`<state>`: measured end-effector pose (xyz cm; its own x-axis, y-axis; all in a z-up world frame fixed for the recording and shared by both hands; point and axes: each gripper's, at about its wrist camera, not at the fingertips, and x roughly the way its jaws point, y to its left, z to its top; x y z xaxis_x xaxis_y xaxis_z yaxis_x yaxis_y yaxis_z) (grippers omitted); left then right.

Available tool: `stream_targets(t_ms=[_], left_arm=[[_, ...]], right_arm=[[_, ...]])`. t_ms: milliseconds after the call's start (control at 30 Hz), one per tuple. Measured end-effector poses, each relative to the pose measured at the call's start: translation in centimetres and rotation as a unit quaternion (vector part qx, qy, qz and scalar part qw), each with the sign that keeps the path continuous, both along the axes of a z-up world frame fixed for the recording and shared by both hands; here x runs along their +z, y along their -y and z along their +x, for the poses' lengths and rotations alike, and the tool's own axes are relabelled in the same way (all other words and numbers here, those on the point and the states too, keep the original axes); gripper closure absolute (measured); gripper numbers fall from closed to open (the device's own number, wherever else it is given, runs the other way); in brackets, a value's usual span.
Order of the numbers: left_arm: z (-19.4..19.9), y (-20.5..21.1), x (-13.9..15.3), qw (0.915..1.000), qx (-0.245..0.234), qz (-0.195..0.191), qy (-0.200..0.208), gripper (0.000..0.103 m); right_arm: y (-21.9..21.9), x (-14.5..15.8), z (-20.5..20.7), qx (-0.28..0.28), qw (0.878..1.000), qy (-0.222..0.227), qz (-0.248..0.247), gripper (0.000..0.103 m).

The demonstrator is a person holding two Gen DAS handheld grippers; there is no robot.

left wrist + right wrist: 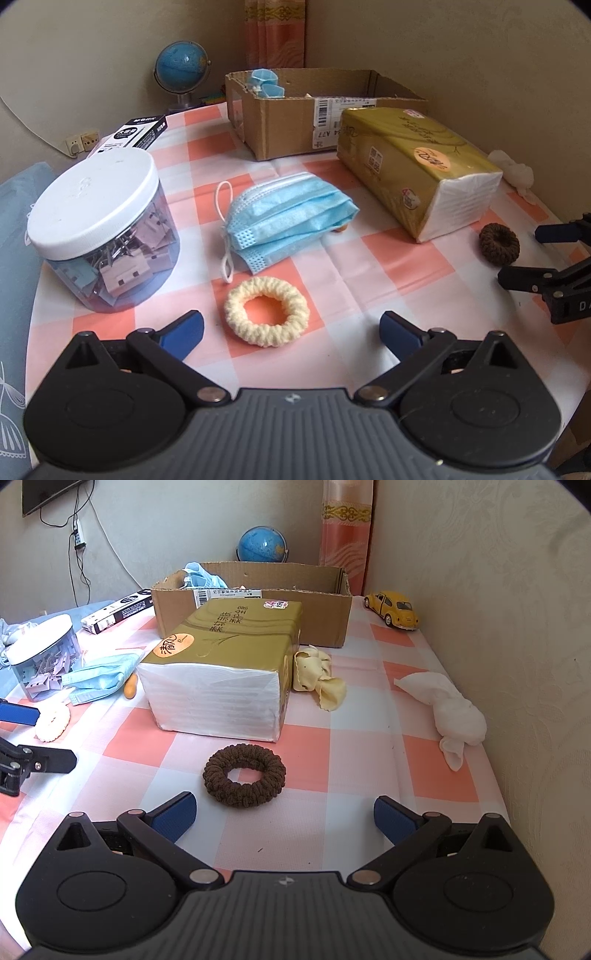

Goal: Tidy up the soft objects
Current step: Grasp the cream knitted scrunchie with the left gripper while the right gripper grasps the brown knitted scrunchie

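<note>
**Two scrunchies, one before each gripper**

Landmark: tissue pack (pixel 417 166).

- Cream scrunchie (pixel 266 312): flat on the cloth, left of the pack's white end, just ahead of my left gripper (pixel 291 334) and centred between its jaws. A ring, so no long axis. Left jaws released, holding nothing.
- Brown scrunchie (pixel 244 773): just in front of the pack's white end, ahead of my right gripper (pixel 284 818), slightly left of centre. Right jaws released, holding nothing.
- Box (pixel 280 122): behind the pack; likely destination.
</note>
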<state>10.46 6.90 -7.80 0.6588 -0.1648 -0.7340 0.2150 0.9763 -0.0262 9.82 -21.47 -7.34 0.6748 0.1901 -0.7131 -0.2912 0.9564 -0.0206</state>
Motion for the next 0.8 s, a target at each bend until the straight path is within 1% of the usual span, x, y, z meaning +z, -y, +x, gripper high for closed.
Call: stream_targets(t_ms=[67, 133, 200, 333, 533, 567, 600, 633, 667, 700, 800], left_arm=[[0.0, -0.4, 0.2, 1.0, 0.003, -0.004, 0.005, 0.015], [-0.1, -0.7, 0.4, 0.9999, 0.004, -0.008, 0.01, 0.028], [-0.1, -0.8, 0.6, 0.9999, 0.001, -0.009, 0.012, 0.035], [-0.1, -0.6, 0.5, 0.9998, -0.003, -0.007, 0.017, 0.039], [-0.2, -0.7, 0.3, 0.9997, -0.006, -0.009, 0.024, 0.04], [-0.1, -0.8, 0.4, 0.9997, -0.006, -0.01, 0.024, 0.04], [-0.1, -0.8, 0.4, 0.9996, -0.006, -0.01, 0.024, 0.041], [-0.1, -0.8, 0.4, 0.9996, -0.006, -0.01, 0.025, 0.042], [-0.1, -0.9, 0.4, 0.9996, -0.006, -0.009, 0.025, 0.045], [-0.1, -0.9, 0.4, 0.9996, -0.005, -0.009, 0.025, 0.048], [-0.2, -1.0, 0.5, 0.9997, 0.0, -0.006, 0.025, 0.053]], right_arm=[[0.0, 0.0, 0.0, 0.0, 1.0, 0.001, 0.001, 0.0], [0.0, -0.1, -0.1, 0.0, 1.0, 0.005, 0.002, 0.0], [-0.1, -0.1, 0.0, 0.0, 1.0, 0.005, 0.002, 0.0], [-0.5, 0.0, 0.3, 0.01, 1.0, 0.004, 0.0, 0.0], [-1.7, 0.1, 1.2, 0.03, 0.999, 0.007, -0.011, 0.001], [-1.9, 0.1, 1.2, 0.032, 0.999, 0.008, -0.012, 0.005], [-2.0, 0.2, 1.2, 0.036, 0.999, 0.008, -0.011, 0.011], [-2.1, 0.3, 1.3, 0.038, 0.999, 0.01, -0.01, 0.015], [-2.1, 0.4, 1.2, 0.038, 0.999, 0.011, -0.01, 0.021], [-2.2, 0.6, 1.2, 0.038, 0.999, 0.01, -0.011, 0.023], [-2.3, 0.8, 1.0, 0.039, 0.999, 0.01, -0.012, 0.039]])
